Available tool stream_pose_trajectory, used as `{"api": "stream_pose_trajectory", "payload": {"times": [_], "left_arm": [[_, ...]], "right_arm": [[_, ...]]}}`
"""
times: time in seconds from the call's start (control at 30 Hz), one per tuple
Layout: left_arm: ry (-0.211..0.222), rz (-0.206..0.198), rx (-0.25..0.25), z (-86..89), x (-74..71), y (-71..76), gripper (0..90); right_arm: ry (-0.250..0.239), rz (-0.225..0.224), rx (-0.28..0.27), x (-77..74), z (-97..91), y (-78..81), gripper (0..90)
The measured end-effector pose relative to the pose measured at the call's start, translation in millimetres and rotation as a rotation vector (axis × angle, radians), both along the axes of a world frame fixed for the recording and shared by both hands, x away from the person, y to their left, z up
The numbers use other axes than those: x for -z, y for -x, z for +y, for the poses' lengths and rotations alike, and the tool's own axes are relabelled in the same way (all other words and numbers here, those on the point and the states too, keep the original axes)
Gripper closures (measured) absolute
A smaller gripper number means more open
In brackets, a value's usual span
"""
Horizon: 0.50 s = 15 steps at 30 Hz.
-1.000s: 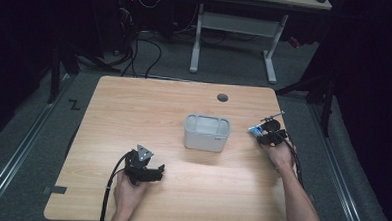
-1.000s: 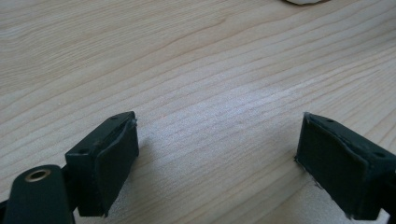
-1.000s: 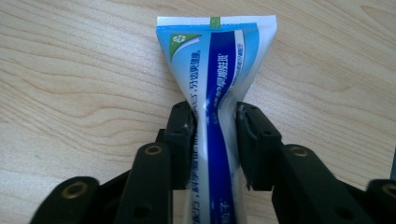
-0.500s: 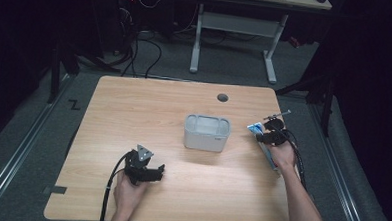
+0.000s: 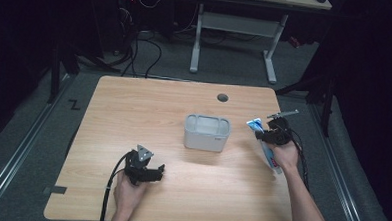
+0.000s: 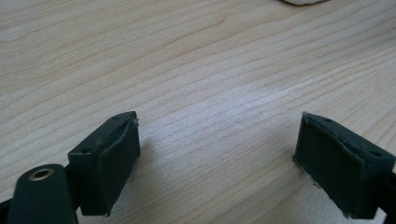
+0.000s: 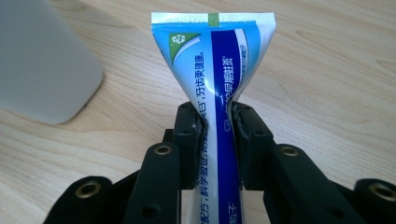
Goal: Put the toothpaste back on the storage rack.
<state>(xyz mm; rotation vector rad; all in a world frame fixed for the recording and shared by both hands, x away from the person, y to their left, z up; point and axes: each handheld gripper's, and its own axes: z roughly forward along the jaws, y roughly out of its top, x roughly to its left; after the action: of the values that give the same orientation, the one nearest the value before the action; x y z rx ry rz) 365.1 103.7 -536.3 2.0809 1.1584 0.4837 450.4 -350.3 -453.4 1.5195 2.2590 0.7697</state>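
R gripper is clenched on a blue/white toothpaste tube. In the right gripper view the pads pinch the tube mid-body, so it's waisted in between them, with the flat crimped end fanning out past the jaws. High view: tube sits at approx 3 o'clock of the grey bin, crimp end pointing toward the bin, rest of the tube trailing back under the hand toward 5 o'clock. Looks lifted off the table, not resting on it, though I can't tell for sure. Mid-body grip prob chosen because the tube is soft and flat: squeezing the middle gives a firm hold and leaves the end free to go into the bin first. Bin is open-topped, near table centre, seems empty as far as I can see. L gripper is at approx 7 o'clock of the bin, near the front edge, jaws released and spread wide w/ bare wood between them in the left gripper view, parked and out of the way, so it's a one-hand job. Vs earlier frames: R gripper's jaws have just been closing, tube between them; R hand + tube have shifted a bit toward the bin and toward the near edge. L gripper and bin unchanged.
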Motion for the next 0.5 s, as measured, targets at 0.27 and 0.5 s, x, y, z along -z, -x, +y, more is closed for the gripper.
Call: {"api": "stream_pose_trajectory", "payload": {"times": [0.27, 0.5], "left_arm": [[-0.001, 0.000, 0.001, 0.1, 0.0, 0.1, 14.2], [0.001, 0.000, 0.000, 0.0, 0.0, 0.2, 14.4]], "right_arm": [[-0.029, -0.049, -0.038, -12.7, 4.9, 13.9, 72.9], [-0.037, -0.068, -0.062, -17.7, 8.3, 19.8, 72.9]]}}
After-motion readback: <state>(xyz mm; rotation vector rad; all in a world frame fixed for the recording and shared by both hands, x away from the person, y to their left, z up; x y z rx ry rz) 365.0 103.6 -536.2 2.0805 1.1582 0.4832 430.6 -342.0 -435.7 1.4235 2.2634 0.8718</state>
